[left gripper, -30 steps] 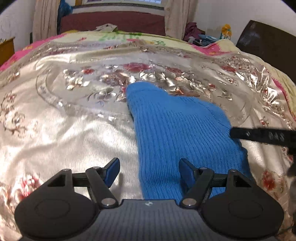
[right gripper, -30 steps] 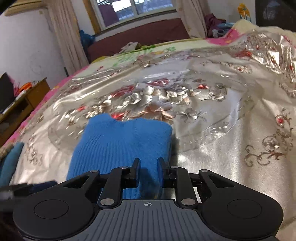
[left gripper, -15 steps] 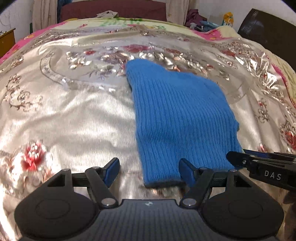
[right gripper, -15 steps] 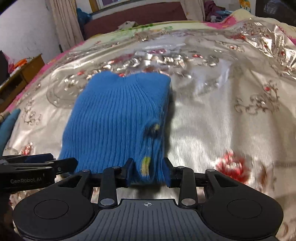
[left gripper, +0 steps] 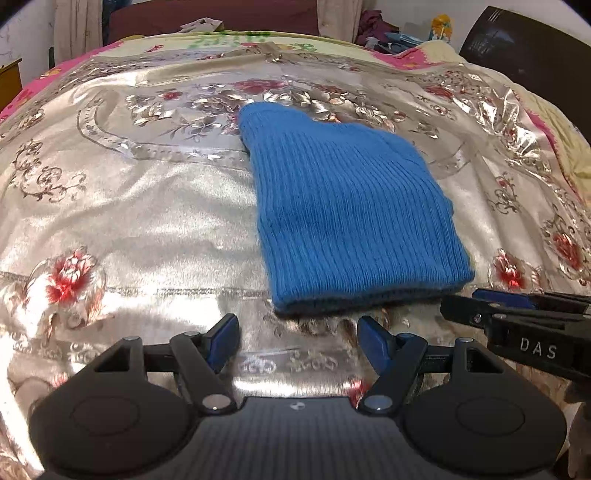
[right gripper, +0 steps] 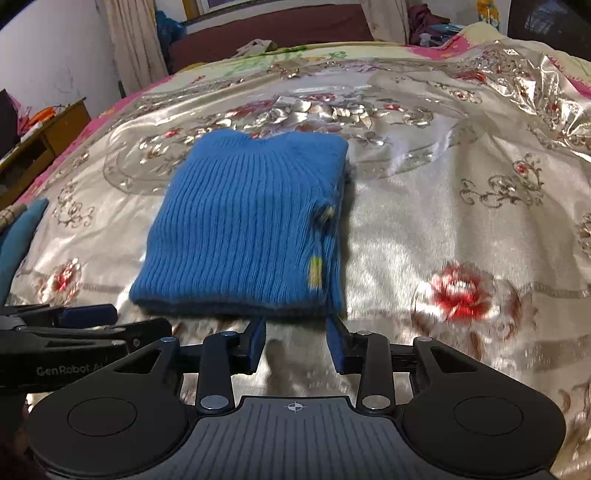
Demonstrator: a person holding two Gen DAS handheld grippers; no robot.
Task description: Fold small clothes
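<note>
A folded blue ribbed knit garment [left gripper: 351, 218] lies flat on the shiny floral bedcover [left gripper: 147, 221]. In the right wrist view the same garment [right gripper: 243, 229] shows small yellow marks along its right edge. My left gripper [left gripper: 297, 332] stands open just short of the garment's near edge, nothing between its fingers. My right gripper [right gripper: 295, 341] hovers at the garment's near right corner, its jaws opening, and the pads are clear of the cloth. Each gripper shows at the side of the other's view: the right gripper [left gripper: 517, 317], the left gripper [right gripper: 74, 325].
A wooden cabinet [right gripper: 40, 144] stands left of the bed. Loose clothes [left gripper: 388, 31] lie piled at the far right. A dark headboard [left gripper: 535, 55] rises at the right. A sleeve in teal [right gripper: 18, 236] shows at the left edge.
Both grippers drew back toward the near side, so the garment's near edge now lies beyond the fingertips. The right gripper's jaws widened and let go of the garment's corner.
</note>
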